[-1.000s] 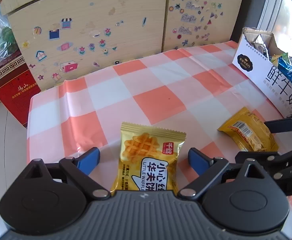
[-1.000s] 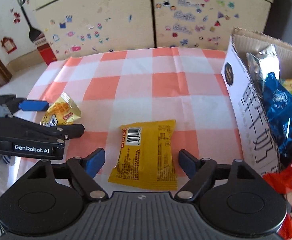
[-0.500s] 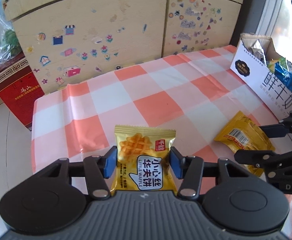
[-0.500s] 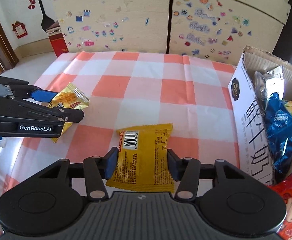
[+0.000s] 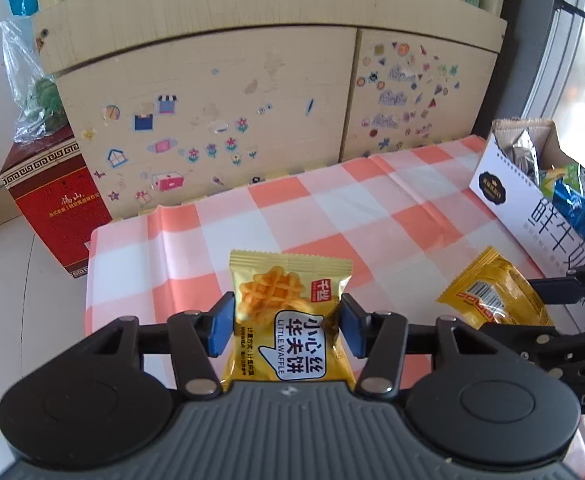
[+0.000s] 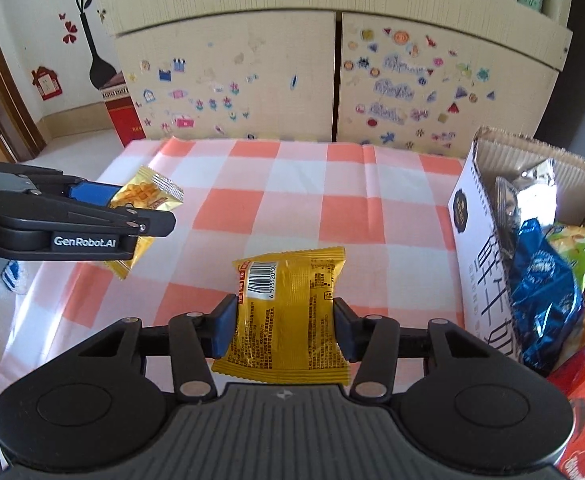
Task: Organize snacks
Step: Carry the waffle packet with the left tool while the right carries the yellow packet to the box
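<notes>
**Two grippers, two yellow packets**

We count two yellow snack packets, one in each gripper. Our left gripper [image 5: 287,326] has just closed its jaws on the waffle packet [image 5: 290,312], front side up, and holds it above the checked tablecloth [image 5: 292,216]. Our right gripper [image 6: 284,328], jaws also just closing, clamps the barcode-side packet [image 6: 288,308]. One cardboard box [image 6: 474,256] at the right already holds several snack bags.
</notes>
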{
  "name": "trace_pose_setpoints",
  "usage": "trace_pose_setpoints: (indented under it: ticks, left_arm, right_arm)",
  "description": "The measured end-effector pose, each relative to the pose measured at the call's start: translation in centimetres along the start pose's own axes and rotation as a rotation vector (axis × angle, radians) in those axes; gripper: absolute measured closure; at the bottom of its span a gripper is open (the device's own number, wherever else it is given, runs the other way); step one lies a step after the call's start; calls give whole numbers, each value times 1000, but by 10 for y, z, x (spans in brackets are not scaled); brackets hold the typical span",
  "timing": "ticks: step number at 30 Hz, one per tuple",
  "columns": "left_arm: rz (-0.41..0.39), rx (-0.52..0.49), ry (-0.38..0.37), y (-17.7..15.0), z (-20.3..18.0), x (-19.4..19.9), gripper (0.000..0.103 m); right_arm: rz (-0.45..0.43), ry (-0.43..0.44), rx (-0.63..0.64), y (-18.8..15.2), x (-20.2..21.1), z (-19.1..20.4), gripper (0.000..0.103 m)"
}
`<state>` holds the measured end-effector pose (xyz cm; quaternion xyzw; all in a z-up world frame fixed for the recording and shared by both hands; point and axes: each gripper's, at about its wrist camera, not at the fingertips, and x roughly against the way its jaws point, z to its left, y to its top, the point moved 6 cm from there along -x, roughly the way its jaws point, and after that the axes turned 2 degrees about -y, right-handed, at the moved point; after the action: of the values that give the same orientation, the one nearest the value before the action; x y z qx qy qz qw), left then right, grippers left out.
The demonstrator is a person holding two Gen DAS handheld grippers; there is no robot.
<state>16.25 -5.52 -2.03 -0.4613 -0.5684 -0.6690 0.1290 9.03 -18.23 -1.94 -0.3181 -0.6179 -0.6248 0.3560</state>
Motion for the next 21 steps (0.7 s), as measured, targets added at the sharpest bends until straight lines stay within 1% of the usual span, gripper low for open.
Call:
trace_pose_setpoints:
  ticks: [6, 11, 16, 21]
  left_arm:
    - [-54, 49, 17, 17, 3, 8, 50]
    - [-100, 84, 13, 34, -2, 13, 50]
    - [-123, 92, -7, 47, -19, 13, 50]
    - [-148, 79, -53, 59, -45, 14, 50]
  right_arm:
    - [-73, -8, -6, 16, 21, -5, 47]
    - [-140, -22, -39, 29, 41, -20, 47]
    - [-190, -53, -66, 39, 57, -38, 47]
    - [-233, -86, -100, 43, 73, -59, 46]
